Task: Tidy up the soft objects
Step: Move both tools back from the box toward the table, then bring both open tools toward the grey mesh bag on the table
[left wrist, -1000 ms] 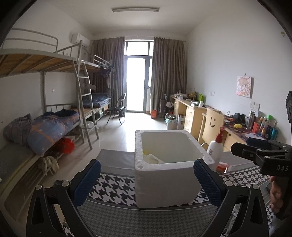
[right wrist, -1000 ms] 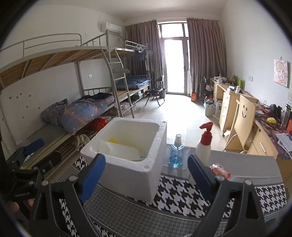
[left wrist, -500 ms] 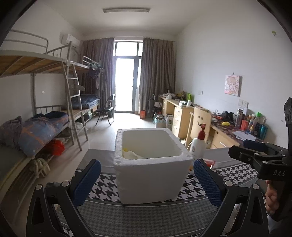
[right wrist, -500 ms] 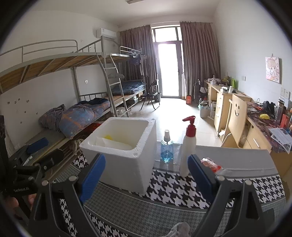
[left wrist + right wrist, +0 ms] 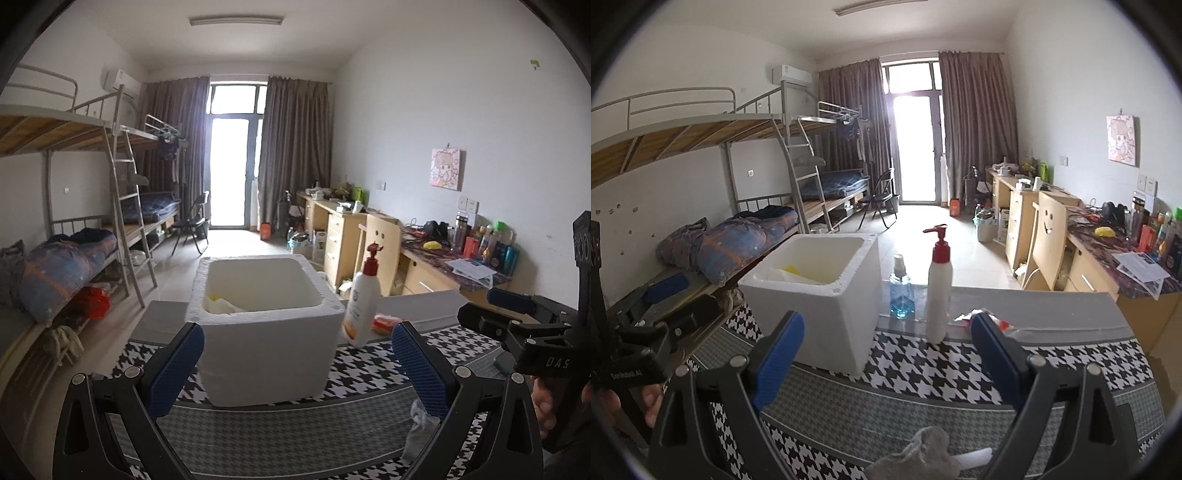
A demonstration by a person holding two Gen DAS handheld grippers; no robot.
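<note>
A white foam box [image 5: 266, 332] stands on the houndstooth cloth [image 5: 280, 435]; it also shows in the right wrist view [image 5: 820, 291]. Pale and yellow soft items [image 5: 221, 304] lie inside it. A crumpled grey cloth [image 5: 919, 456] lies on the cloth near the front, below my right gripper [image 5: 886, 354]; it shows in the left wrist view [image 5: 419, 424] by the right finger. My left gripper [image 5: 295, 365] is open and empty, held back from the box. My right gripper is open and empty.
A white pump bottle with red top [image 5: 938, 291], a blue spray bottle [image 5: 901, 291] and a red packet [image 5: 384, 325] stand right of the box. Bunk beds [image 5: 701, 206] fill the left side and desks [image 5: 1089, 258] the right wall.
Both grippers have drawn back from the box and risen. The box looks smaller and farther, and the grey cloth has come into view at the front.
</note>
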